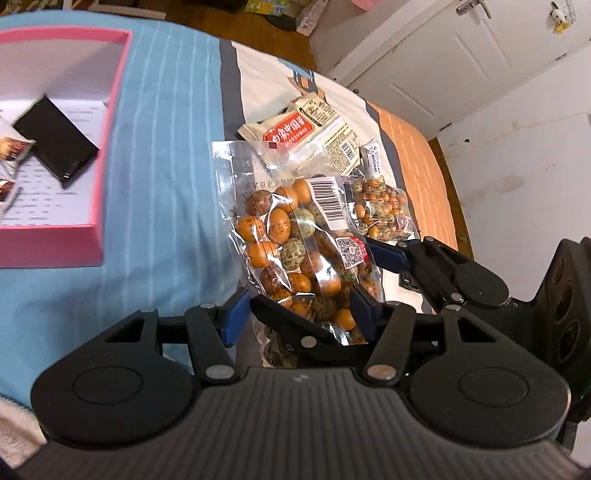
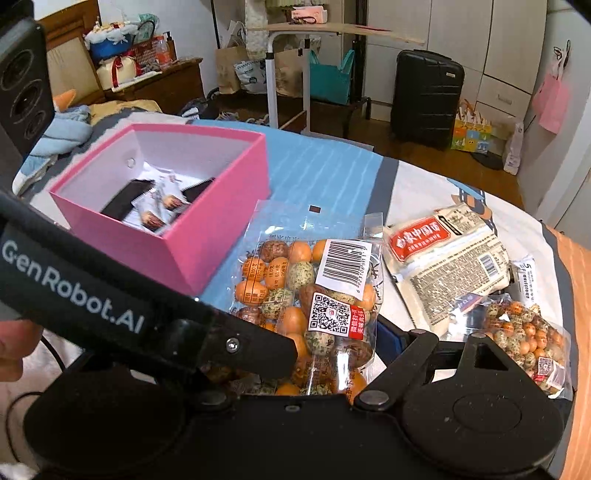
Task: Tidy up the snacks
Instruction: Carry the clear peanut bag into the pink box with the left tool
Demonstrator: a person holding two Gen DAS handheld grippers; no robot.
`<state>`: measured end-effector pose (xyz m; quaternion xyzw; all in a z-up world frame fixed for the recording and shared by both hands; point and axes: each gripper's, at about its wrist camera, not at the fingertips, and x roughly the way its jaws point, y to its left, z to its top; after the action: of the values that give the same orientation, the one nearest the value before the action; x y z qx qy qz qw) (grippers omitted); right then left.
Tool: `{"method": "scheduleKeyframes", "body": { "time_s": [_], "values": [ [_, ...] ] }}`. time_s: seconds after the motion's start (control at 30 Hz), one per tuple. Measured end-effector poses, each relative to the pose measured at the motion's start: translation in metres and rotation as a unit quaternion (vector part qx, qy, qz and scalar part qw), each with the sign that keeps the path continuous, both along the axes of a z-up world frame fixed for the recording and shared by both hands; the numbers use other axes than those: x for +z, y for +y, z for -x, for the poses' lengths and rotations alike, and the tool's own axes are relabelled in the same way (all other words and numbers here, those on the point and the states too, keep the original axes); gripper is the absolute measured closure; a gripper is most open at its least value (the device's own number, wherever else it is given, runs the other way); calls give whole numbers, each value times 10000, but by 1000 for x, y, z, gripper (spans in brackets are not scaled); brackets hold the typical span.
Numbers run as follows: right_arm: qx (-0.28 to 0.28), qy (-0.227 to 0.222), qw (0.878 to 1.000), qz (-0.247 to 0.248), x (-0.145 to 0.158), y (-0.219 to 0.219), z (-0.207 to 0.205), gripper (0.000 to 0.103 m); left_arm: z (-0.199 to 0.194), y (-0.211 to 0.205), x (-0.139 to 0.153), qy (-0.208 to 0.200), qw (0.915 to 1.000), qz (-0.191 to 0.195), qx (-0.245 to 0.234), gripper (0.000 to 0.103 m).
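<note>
A clear bag of orange and speckled coated nuts (image 1: 295, 240) stands up from the bed, also in the right wrist view (image 2: 314, 295). My left gripper (image 1: 299, 314) has its jaws wide, one blue pad on each side of the bag's bottom. My right gripper (image 1: 325, 291) reaches in across it; its fingers (image 1: 288, 321) hold the bag's lower part, though the grip is partly hidden. The pink box (image 2: 207, 236) at the left holds a black packet (image 1: 55, 147) and small white packets. A second nut bag (image 2: 524, 339) and a white noodle pack (image 2: 447, 258) lie to the right.
The bed has a blue, white and orange striped cover (image 1: 173, 147). A small white packet (image 1: 373, 158) lies by the noodle pack. Beyond the bed are a black suitcase (image 2: 424, 96), a side table (image 2: 317, 29), bags on the floor and a white door (image 1: 461, 55).
</note>
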<state>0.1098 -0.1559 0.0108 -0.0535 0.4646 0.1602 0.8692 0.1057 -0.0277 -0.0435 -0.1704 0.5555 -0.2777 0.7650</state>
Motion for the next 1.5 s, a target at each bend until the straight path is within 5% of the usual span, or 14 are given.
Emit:
{"method": "scheduleKeyframes", "body": {
  "time_s": [0.5, 0.93, 1.2, 1.5],
  "values": [
    [411, -675, 9969, -36, 41, 64, -9, 15, 10, 73, 53, -789, 9959, 31, 442, 47],
    [1824, -1634, 9694, -157, 35, 149, -87, 15, -24, 172, 52, -1722, 9727, 29, 1556, 45],
    [2714, -1504, 9506, 15, -4, 189, -132, 15, -67, 213, 7, -1306, 9700, 27, 2052, 45],
    [3402, -1025, 9343, 291, -37, 201, -142, 15, -88, 217, -34, -544, 9784, -16, 1996, 45]
  ]
}}
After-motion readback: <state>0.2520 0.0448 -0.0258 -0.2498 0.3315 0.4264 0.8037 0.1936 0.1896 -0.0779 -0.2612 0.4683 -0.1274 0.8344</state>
